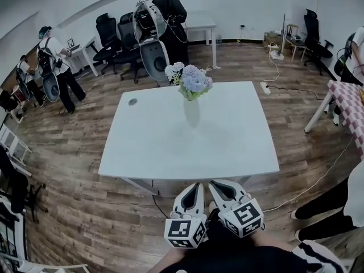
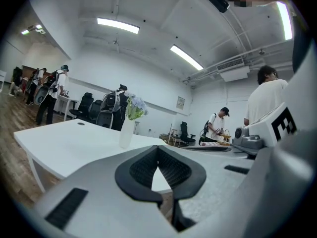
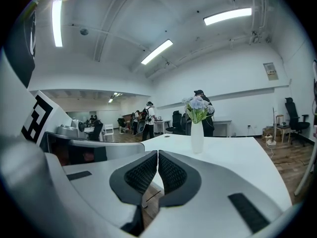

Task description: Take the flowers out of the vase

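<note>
Left claw [image 1: 196, 186] and right claw [image 1: 218, 185], both closed and empty, held side by side, nearly level, before the worktop [image 1: 153, 152].

White table [image 1: 148, 147], wood floor [image 1: 85, 209], black office chairs [image 1: 108, 36]

The vase [image 1: 191, 111] is a slim, plain white one, taller than it is wide, narrowing a little toward the mouth; it stands upright on the white table [image 1: 148, 147], on the far half of the top and about midway between the left and right edges. The flowers [image 1: 190, 78] sit in its mouth as one bunch; the heads are rounded clusters of pale blue and lavender with a whiter cluster at the left; green leaves fan out beneath them just above the rim; the stems go down inside the vase.
</note>
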`<state>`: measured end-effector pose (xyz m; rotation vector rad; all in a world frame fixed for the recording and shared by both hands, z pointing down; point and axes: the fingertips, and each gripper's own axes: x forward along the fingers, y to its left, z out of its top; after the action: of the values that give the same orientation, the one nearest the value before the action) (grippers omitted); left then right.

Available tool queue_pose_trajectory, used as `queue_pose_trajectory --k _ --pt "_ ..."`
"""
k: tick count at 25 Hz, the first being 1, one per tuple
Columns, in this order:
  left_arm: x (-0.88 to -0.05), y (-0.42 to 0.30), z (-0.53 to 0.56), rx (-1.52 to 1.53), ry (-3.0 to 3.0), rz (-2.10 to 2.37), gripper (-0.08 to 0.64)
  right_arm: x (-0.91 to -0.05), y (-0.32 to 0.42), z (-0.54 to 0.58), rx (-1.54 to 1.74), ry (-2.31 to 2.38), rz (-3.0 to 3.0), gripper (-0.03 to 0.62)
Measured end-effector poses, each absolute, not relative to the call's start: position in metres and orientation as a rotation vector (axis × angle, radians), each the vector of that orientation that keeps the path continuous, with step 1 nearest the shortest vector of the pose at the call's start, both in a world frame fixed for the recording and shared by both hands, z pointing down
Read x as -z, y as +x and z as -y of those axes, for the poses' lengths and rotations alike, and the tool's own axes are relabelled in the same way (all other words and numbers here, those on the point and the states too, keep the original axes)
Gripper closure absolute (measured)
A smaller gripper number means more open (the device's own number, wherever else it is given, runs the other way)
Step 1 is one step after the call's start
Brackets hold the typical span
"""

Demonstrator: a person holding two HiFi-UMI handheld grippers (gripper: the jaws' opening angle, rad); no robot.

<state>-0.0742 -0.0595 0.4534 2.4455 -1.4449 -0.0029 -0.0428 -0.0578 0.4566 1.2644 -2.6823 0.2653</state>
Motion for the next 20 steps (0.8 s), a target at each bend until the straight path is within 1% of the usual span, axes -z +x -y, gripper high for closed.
queue_pose_trajectory --k 9,20 --pt "-0.447 -0.07 0.131 0.008 2.435 1.477 0.557 -0.446 -0.034 0.132 -0.264 1.261 2.701 0.571" --pt "-0.449 -0.067 0.189 -0.023 2.398 1.513 0.557 -0.448 -0.031 0.194 -0.318 1.209 2.72 0.571"
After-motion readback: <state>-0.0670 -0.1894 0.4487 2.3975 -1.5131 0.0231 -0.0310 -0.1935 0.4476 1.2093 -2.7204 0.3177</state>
